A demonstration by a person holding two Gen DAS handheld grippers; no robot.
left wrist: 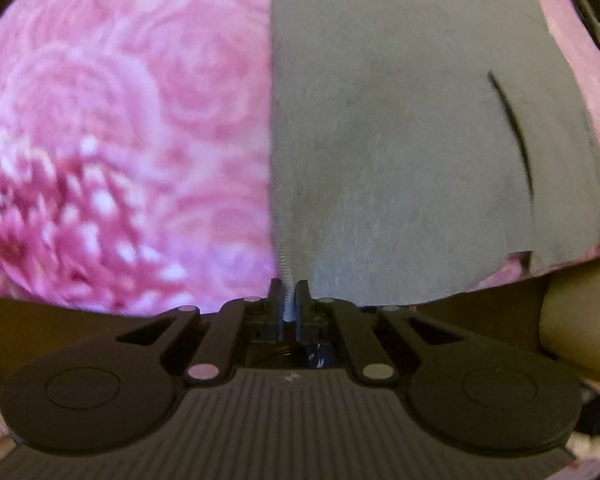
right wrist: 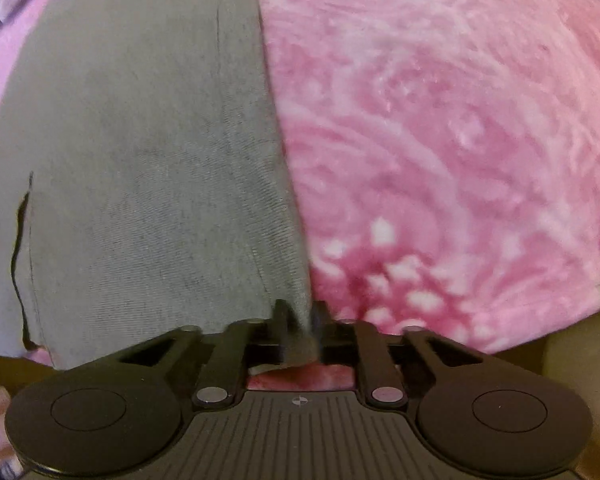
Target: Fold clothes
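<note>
A grey garment (left wrist: 400, 140) lies flat on a pink rose-patterned blanket (left wrist: 120, 120), with a dark slit near its right side. My left gripper (left wrist: 288, 300) points down at the garment's near left edge and is shut on a ribbed fold of that grey cloth. In the right wrist view the same grey garment (right wrist: 140, 160) fills the left half and the blanket (right wrist: 440, 140) the right. My right gripper (right wrist: 305, 320) stands over the garment's near right corner. That corner sits between its parted, blurred fingers, and the pads do not clearly press on it.
The blanket's near edge drops off just in front of both grippers, with a tan surface (left wrist: 580, 320) below it at the right. Dark patterned clutter (left wrist: 596, 0) shows past the blanket's far right corner.
</note>
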